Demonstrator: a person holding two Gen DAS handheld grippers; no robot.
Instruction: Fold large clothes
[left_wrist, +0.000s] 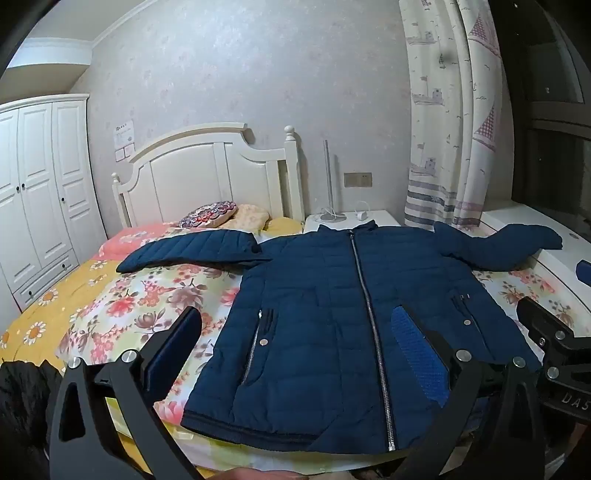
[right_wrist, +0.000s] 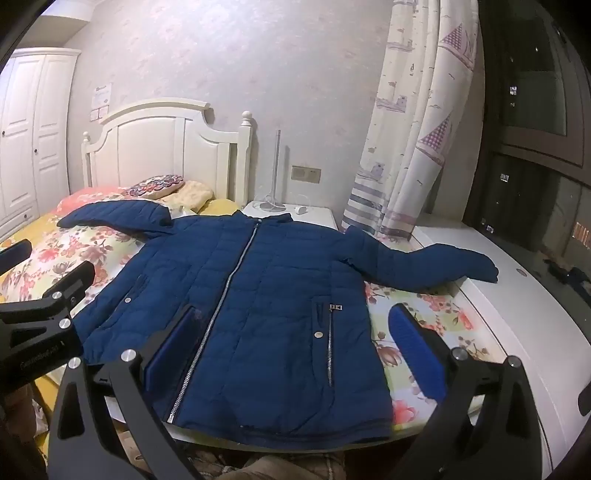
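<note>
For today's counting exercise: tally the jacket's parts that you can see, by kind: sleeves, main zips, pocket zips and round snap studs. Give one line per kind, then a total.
Sleeves: 2, left sleeve, right sleeve
Main zip: 1
Pocket zips: 2, and
Snap studs: 2, and
Total: 7

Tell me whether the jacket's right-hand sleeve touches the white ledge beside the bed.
Touching. The right wrist view shows the sleeve lying across onto the ledge.

Matt quilted cloth jacket (left_wrist: 325, 332) with shiny metal zip (left_wrist: 369, 314), on flowered cloth bedsheet (left_wrist: 147, 295).
</note>
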